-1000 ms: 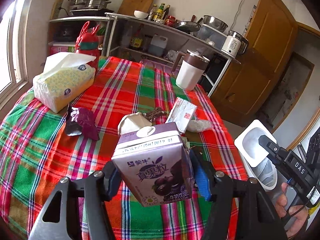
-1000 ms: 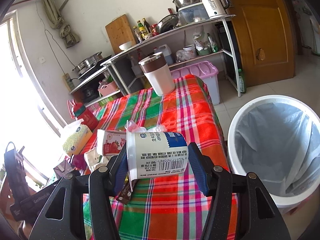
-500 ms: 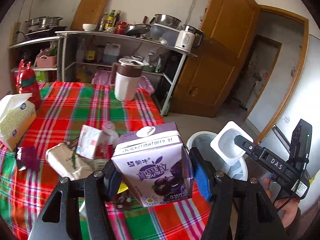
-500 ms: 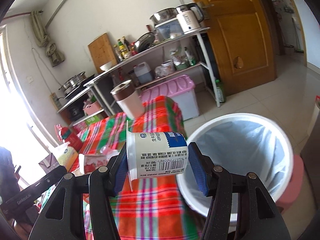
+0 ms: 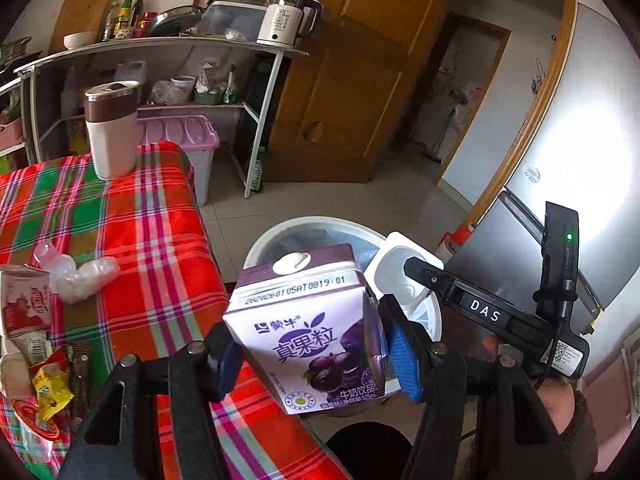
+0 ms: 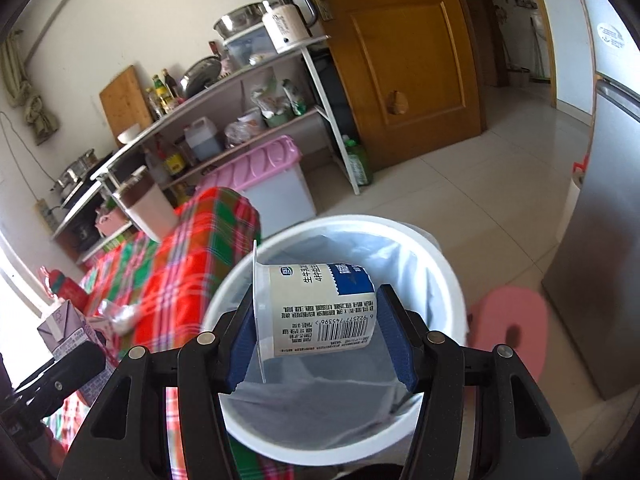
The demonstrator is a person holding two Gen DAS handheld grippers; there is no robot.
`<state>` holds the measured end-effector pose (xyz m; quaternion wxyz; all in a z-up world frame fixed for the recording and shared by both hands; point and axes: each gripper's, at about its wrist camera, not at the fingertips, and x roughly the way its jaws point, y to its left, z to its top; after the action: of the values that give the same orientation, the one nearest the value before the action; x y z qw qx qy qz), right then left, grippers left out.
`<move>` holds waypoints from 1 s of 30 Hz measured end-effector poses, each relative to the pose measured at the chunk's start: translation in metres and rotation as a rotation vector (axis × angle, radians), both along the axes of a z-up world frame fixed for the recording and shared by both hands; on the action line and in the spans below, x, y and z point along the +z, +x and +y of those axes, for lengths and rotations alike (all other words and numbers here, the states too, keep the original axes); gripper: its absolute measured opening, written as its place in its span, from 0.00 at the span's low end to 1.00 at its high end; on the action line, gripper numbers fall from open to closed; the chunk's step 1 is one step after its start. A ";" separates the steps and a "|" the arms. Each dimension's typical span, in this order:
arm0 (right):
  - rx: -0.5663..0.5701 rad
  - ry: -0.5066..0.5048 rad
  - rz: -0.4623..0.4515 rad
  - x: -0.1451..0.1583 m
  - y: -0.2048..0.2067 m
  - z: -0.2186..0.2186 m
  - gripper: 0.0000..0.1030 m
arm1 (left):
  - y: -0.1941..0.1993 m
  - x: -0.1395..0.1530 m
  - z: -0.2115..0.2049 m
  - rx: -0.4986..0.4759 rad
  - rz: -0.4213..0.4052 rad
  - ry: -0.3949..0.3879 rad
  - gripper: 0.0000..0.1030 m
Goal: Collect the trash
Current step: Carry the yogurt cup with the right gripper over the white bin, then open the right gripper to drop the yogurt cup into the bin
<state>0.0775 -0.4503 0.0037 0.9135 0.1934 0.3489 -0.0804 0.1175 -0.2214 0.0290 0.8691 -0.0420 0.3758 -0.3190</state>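
Observation:
My left gripper (image 5: 310, 354) is shut on a purple milk-drink carton (image 5: 306, 328), held past the table's edge near the white trash bin (image 5: 276, 236). My right gripper (image 6: 318, 338) is shut on a white yogurt cup (image 6: 320, 312) lying sideways, straight over the bin (image 6: 440, 264) with its grey liner. The same yogurt cup (image 5: 404, 276) and the right gripper's body show at the right of the left wrist view, above the bin. The carton (image 6: 66, 328) appears at the left edge of the right wrist view.
A table with a red and green plaid cloth (image 5: 120, 240) carries a pink carton (image 5: 24, 306), crumpled clear plastic (image 5: 86, 280), snack wrappers (image 5: 46, 390) and a white-brown jug (image 5: 112, 128). A metal shelf rack (image 5: 256, 120), a pink-lidded box (image 6: 272, 184), a pink stool (image 6: 512, 328) and a fridge (image 6: 600, 240) surround the bin.
Both grippers swung right, from above the table towards the bin, each still holding its item. The yogurt cup now hangs over the bin; the carton has passed the table's edge.

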 end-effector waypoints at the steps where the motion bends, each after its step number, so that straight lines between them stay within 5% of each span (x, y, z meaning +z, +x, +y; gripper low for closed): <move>1: 0.001 -0.007 0.013 -0.004 0.001 -0.002 0.56 | 0.000 -0.002 -0.008 -0.014 0.003 0.007 0.63; 12: -0.002 -0.019 0.064 -0.017 0.004 -0.022 0.57 | -0.001 -0.019 -0.046 -0.043 0.023 0.071 0.63; 16: -0.011 -0.025 0.067 -0.018 0.005 -0.021 0.64 | 0.000 -0.021 -0.050 -0.039 0.018 0.081 0.75; 30: -0.026 0.000 0.018 -0.004 -0.014 -0.009 0.64 | -0.008 -0.014 -0.012 0.016 0.005 0.068 0.75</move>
<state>0.0640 -0.4589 -0.0002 0.9091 0.1975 0.3544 -0.0941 0.1092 -0.2336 0.0153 0.8716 -0.0161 0.3881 -0.2990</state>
